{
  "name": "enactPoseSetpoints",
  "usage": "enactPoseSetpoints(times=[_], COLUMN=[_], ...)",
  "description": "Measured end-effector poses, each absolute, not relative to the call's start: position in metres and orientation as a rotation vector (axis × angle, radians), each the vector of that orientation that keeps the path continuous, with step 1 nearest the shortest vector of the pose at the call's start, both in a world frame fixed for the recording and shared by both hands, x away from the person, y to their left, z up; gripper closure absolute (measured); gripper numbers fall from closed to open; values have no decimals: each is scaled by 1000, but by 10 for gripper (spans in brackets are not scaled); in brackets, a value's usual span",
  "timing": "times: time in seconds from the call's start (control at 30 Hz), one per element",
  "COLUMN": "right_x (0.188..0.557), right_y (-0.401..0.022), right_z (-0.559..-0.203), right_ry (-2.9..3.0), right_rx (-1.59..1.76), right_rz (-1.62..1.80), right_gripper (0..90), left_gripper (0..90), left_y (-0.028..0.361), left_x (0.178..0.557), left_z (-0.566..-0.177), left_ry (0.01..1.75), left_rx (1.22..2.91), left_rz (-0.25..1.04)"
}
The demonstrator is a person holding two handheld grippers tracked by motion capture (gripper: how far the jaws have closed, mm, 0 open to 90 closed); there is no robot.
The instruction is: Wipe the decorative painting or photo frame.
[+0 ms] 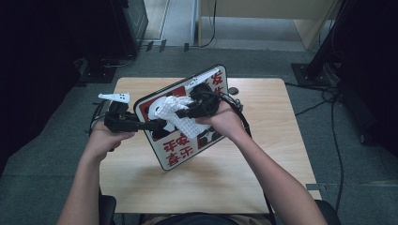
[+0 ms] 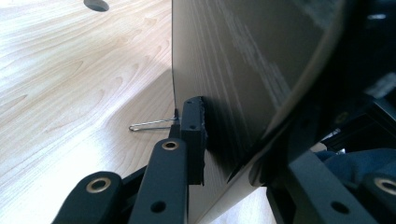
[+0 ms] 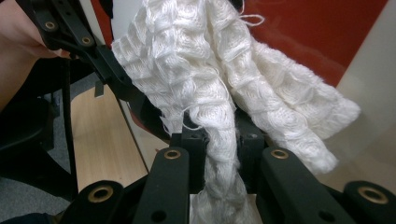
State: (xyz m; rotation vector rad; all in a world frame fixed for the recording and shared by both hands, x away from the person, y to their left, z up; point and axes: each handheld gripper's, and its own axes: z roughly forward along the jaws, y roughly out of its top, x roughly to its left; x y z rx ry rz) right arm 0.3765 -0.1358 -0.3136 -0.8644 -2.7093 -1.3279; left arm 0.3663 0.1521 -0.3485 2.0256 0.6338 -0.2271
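A sign board (image 1: 187,143) with a red and white face and red characters is held tilted above the wooden table (image 1: 263,154). My left gripper (image 1: 157,124) is shut on its left edge; in the left gripper view one pad (image 2: 194,135) presses on the board's dark back (image 2: 243,70). My right gripper (image 1: 182,112) is shut on a white knitted cloth (image 1: 174,115), which lies against the board's face. In the right gripper view the cloth (image 3: 210,70) is bunched between the jaws (image 3: 219,149) and spreads over the red and white board (image 3: 303,37).
A small dark round object (image 1: 233,90) lies near the table's far edge. A thin wire loop (image 2: 152,125) sticks out by the left gripper's pad at the board's edge. Dark equipment and cables (image 1: 328,98) stand on the floor on both sides of the table.
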Motion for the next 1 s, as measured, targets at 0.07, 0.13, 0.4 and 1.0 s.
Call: enactPoseSetpoints(times=[0.07, 0.13, 0.4, 1.0], right_x=[376, 376, 374, 368], right_y=[-136, -137, -140, -144], right_z=[-316, -318, -329, -357], right_ry=[-2711, -2713, -2703, -2689], right_rx=[-864, -860, -865, -872], right_rz=[-1324, -1321, -1319, -1289], right_gripper=[793, 793, 791, 791], left_gripper=[745, 745, 744, 744], left_y=[152, 152, 152, 152], left_x=[366, 366, 366, 366], left_z=[-348, -348, -349, -349], left_ry=[634, 634, 632, 634], left_rx=[2026, 2026, 2026, 2026], left_rz=[-227, -227, -228, -229])
